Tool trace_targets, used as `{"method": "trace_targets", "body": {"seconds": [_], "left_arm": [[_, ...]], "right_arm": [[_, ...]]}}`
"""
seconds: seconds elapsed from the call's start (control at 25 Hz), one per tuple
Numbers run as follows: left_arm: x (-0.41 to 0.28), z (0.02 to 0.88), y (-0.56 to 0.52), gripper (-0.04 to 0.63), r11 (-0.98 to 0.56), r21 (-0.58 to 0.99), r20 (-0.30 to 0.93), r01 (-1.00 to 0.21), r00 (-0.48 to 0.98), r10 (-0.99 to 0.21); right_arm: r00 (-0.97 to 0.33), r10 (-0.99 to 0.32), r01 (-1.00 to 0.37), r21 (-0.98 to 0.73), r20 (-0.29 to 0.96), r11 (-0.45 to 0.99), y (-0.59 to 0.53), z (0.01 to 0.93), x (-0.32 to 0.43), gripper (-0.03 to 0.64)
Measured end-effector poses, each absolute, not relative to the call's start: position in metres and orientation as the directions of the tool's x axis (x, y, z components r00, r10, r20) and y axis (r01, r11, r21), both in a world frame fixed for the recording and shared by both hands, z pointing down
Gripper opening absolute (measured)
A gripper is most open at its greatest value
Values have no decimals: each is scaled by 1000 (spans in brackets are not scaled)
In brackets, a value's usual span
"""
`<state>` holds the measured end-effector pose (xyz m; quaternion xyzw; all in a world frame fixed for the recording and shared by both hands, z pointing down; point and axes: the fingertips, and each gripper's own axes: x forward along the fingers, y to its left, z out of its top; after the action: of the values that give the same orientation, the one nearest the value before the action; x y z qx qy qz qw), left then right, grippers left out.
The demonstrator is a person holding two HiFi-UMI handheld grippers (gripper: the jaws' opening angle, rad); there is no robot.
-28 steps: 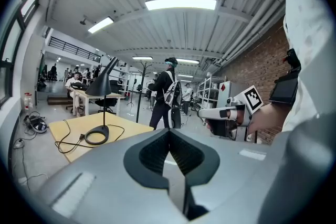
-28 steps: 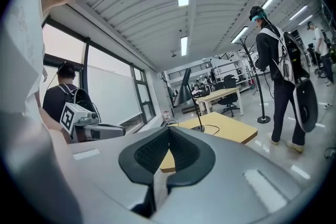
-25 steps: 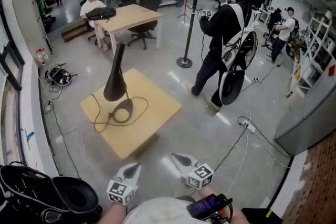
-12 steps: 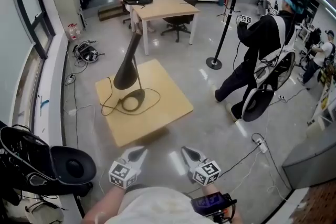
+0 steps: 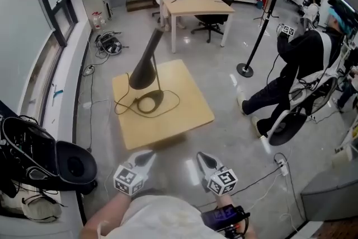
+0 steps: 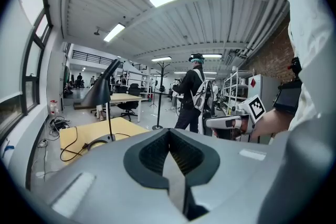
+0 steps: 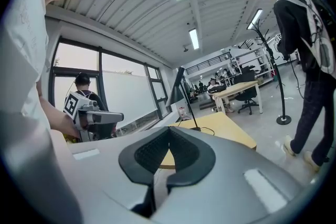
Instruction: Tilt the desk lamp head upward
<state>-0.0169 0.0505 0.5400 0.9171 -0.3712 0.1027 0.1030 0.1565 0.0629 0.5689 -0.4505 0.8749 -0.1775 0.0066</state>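
A black desk lamp (image 5: 146,64) stands on a low square wooden table (image 5: 184,106), its cone-shaped head pointing down and left, its round base (image 5: 150,102) ringed by a black cord. The lamp (image 6: 103,93) also shows in the left gripper view and, at a distance, the lamp (image 7: 178,84) in the right gripper view. My left gripper (image 5: 144,160) and right gripper (image 5: 205,161) hang close to my body, well short of the table. Both are shut with nothing between their jaws.
A person in black (image 5: 305,59) with a backpack stands to the right near a coat stand (image 5: 258,42). A larger desk (image 5: 198,5) with chairs lies beyond. A black bag and hat (image 5: 53,162) sit at left by the window wall. A power strip (image 5: 281,165) and cables lie on the floor.
The view has shifted: the lamp and table have moved slightly right and up in the head view. Both grippers stay shut near my body.
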Motion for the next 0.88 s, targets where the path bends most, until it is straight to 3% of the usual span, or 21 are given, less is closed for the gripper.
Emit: {"method": "trace_targets", "body": {"seconds": [0.56, 0.88], "left_arm": [[26, 543, -55, 2, -758, 141, 206, -636, 768, -606], [-8, 537, -123, 2, -745, 113, 195, -657, 750, -632]], "right_arm": [[-549, -811, -828, -260, 203, 496, -21, 569, 183, 12], [-567, -794, -823, -194, 216, 535, -96, 558, 159, 12]]}}
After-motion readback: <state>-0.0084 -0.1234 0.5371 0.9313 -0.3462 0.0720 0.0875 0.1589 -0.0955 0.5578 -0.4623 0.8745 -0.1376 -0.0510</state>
